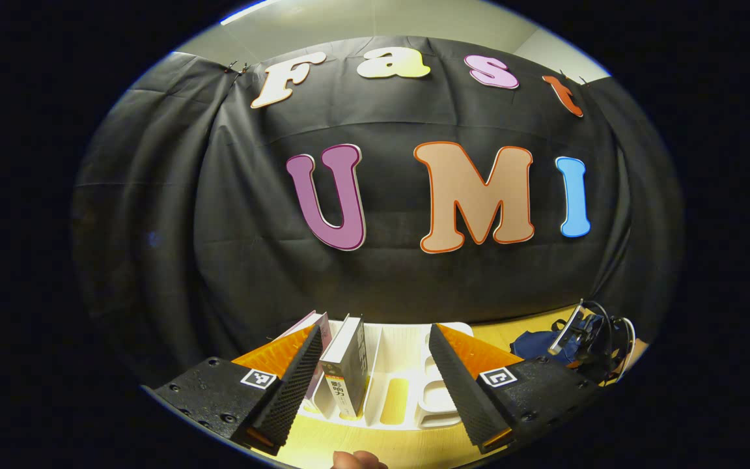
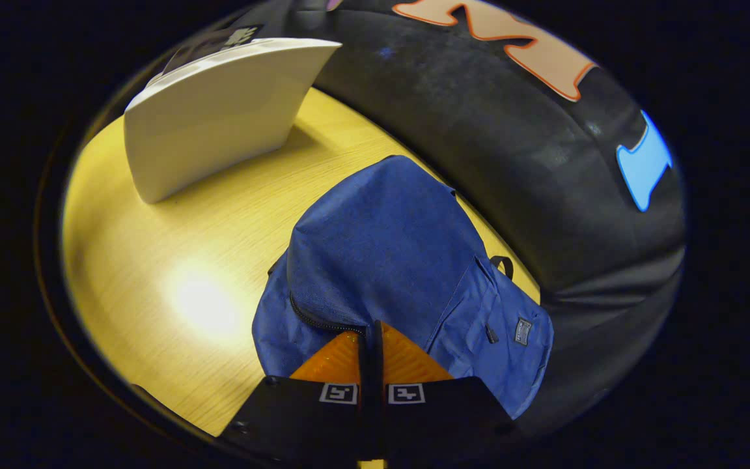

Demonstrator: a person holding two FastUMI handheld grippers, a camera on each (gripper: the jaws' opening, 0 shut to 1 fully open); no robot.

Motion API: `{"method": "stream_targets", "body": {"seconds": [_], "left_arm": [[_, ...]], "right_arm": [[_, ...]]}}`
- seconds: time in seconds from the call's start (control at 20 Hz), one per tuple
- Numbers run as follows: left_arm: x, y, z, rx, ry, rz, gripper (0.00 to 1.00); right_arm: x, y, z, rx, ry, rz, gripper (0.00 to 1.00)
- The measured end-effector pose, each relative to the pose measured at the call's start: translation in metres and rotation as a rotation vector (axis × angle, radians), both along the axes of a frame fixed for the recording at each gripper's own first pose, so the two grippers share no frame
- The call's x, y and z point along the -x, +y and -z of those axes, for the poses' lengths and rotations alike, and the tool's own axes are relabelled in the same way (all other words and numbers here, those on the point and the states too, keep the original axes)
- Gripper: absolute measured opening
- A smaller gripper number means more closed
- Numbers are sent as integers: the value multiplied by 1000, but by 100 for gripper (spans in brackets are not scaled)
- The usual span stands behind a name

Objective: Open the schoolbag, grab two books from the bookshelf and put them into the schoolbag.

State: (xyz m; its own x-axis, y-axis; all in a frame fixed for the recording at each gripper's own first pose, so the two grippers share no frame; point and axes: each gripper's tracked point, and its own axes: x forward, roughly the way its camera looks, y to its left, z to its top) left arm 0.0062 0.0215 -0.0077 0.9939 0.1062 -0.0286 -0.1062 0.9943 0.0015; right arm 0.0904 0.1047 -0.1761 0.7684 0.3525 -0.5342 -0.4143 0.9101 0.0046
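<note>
In the left gripper view a white bookshelf stands on the table just ahead, with a white-covered book and a pinkish book upright in its left slots. My left gripper is open, its fingers to either side of the shelf and touching nothing. At the far right lies the blue schoolbag with the right gripper over it. In the right gripper view the blue schoolbag lies flat, and my right gripper is shut at the end of its black zipper; the pull is hidden between the fingers.
The yellow wooden table has bare room left of the bag. The bookshelf's white side wall stands at the far left of it. Black cloth backs the table. A bit of a hand shows at the bottom edge.
</note>
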Motion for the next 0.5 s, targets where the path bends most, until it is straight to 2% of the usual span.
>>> {"method": "stream_targets", "body": {"seconds": [0.15,0.2,0.25,0.4,0.5], "left_arm": [[-1,-3,3,7,8,9,97],[-1,-4,5,7,10,11,100],[-4,-6,5,8,12,16,96],[-9,-11,4,10,17,22,100],[-10,-11,4,7,15,24,97]], "right_arm": [[-1,-18,-22,-111,-16,32,3],[-2,-25,-29,-139,-25,47,3],[-2,-36,-39,-193,-34,76,3],[-7,-66,-56,-377,-19,173,5],[-8,-84,-61,-494,0,237,1]]}}
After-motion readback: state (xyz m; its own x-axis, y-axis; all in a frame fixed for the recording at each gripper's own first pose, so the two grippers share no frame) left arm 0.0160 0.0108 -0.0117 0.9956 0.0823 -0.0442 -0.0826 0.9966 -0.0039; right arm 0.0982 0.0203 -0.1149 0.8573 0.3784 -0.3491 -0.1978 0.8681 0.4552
